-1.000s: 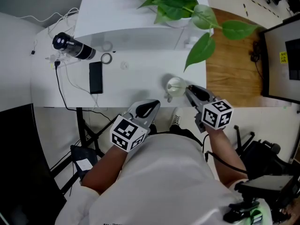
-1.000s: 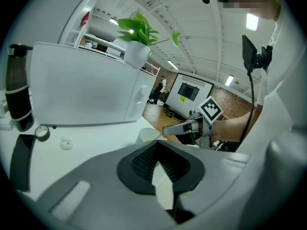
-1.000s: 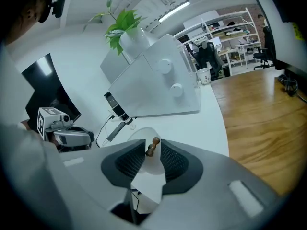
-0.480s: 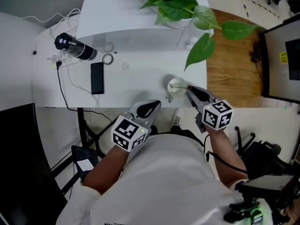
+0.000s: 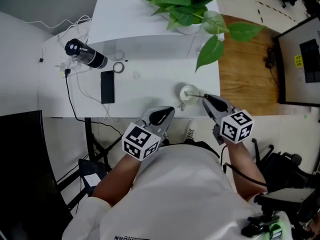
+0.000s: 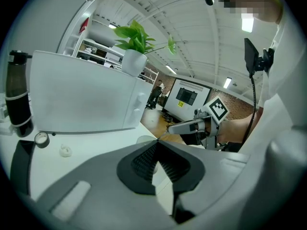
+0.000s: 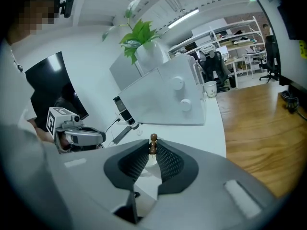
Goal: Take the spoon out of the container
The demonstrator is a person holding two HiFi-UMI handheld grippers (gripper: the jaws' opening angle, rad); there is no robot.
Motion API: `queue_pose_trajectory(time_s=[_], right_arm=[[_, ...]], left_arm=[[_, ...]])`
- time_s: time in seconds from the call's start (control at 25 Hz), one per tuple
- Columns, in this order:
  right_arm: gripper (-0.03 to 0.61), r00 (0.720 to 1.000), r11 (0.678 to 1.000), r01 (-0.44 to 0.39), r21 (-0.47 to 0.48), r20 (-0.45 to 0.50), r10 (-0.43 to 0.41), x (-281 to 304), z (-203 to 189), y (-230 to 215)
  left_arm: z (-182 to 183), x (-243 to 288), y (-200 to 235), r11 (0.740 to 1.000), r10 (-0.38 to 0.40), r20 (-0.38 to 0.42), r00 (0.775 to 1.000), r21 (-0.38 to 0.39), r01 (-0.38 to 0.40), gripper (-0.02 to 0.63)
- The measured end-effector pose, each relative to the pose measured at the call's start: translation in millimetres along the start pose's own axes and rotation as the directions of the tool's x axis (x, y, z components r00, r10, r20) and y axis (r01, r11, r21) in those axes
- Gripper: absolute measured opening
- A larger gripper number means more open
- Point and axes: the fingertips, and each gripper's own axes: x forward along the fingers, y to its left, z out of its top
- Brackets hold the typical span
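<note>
Brown knob of spoon [image 7: 153, 139] between right tongs [image 7: 153, 148], container [image 5: 187, 91] just below.

the head view looks steeply down on the white table [image 5: 150, 81], which both gripper views skim low.

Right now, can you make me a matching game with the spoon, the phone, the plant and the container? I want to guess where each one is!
Things:
1. spoon
2. phone
3. plant
4. container

Places:
A. green, on top of the white box
B. pinched between the jaws of the right gripper
C. black, lying flat on the table
D. pale, near the table's front edge

Pairs: 1-B, 2-C, 3-A, 4-D.

The right gripper's jaws have just been closing, and the spoon's brown handle is between them.
</note>
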Motion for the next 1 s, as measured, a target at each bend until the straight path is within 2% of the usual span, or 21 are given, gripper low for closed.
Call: queue_pose_trajectory(time_s=[0.72, 1.0], right_arm=[[0.055, 0.984, 0.996, -0.034, -0.081, 0.174, 0.048, -83.7, 58.0, 54.3], [0.055, 0.974, 0.994, -0.046, -0.1, 0.216, 0.067, -100.4, 65.3, 72.3]], left_arm=[[41.1, -24.4, -35.8, 0.996, -0.04, 0.106, 0.994, 0.086, 0.031, 0.005], [47.1, -31.2, -43.2, 0.996, -0.031, 0.126, 0.992, 0.09, 0.02, 0.005]])
